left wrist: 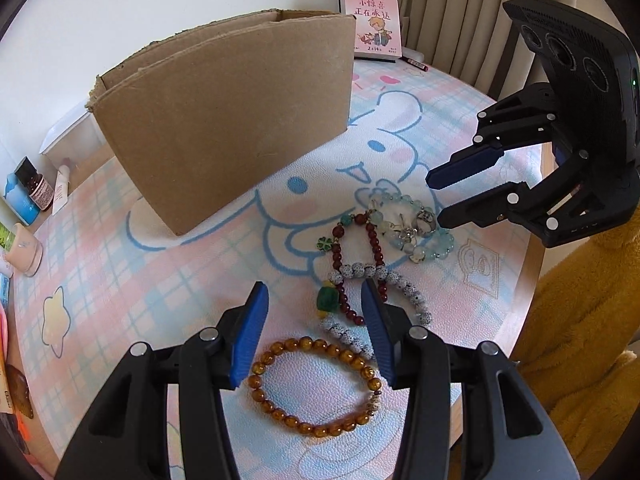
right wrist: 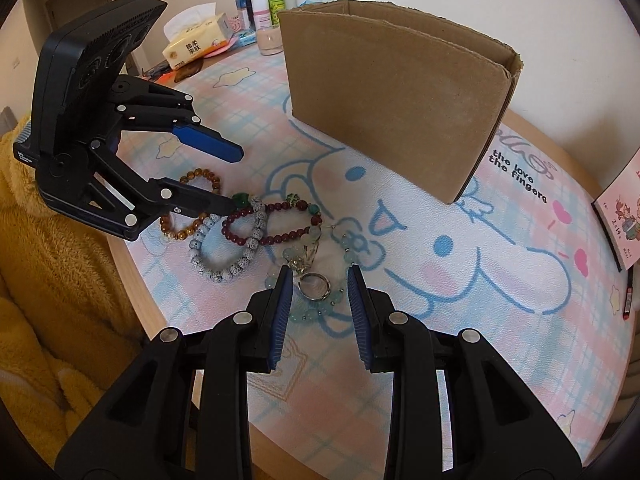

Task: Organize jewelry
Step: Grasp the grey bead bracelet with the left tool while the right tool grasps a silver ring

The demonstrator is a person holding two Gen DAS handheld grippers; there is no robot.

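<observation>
left wrist view: a cluster of jewelry is seen lying near the front edge of the table (left wrist: 120, 208), on its cartoon-printed mat. the left gripper (left wrist: 314, 304) is held partly open and empty above the amber bead bracelet (left wrist: 316, 386), with the dark red bead bracelet (left wrist: 352, 256) and the white speckled bracelet (left wrist: 376, 280) just beyond its tips. the right gripper (left wrist: 434, 198) is shown beside the pale green bead bracelet (left wrist: 416, 224), its jaws parted more narrowly and nothing held.

right wrist view: the right gripper (right wrist: 318, 280) is shown framing a silver ring (right wrist: 316, 286) that lies inside the pale green bracelet's loop; no contact is visible.

the step in hand is judged to be the approach to a first pick, no piece yet lifted. the next move would call for one piece to be isolated from the overlapping strands before the jaws are closed.

the cardboard box (left wrist: 224, 112) is set toward the middle of the table, well apart from the jewelry; its interior is hidden, so its contents cannot be told.
</observation>
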